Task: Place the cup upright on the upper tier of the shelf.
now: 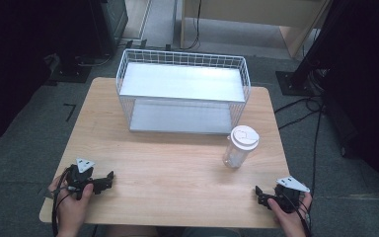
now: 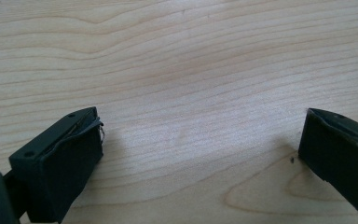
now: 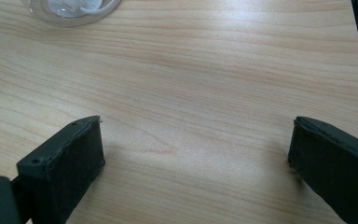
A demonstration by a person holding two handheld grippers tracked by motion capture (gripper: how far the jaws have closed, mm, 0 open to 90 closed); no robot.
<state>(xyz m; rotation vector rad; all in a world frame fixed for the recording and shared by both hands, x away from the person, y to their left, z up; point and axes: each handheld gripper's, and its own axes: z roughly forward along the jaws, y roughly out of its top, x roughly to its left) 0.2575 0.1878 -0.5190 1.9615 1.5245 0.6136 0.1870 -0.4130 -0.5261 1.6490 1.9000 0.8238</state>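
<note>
Clear plastic jar [image 1: 240,147]: one, with a white lid, standing upright, long axis vertical, lid up, leaning slightly in the high view.
Jar's place: on the wooden table [image 1: 168,163], right of centre, just in front of the wire basket [image 1: 183,91].
Basket: one, white wire, two grey shelves.
Writing: a faint mark on the lid, too small to read.
Left gripper [image 1: 107,180]: jaws wide apart over bare wood, holding nothing.
Right gripper [image 1: 259,194]: jaws spread wide, nothing between them, well apart from the jar.

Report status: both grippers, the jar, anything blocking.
Left gripper open, empty, near table edge. Right gripper open, empty. Clear jar upright, white lid on, beside wire basket. Path clear.
</note>
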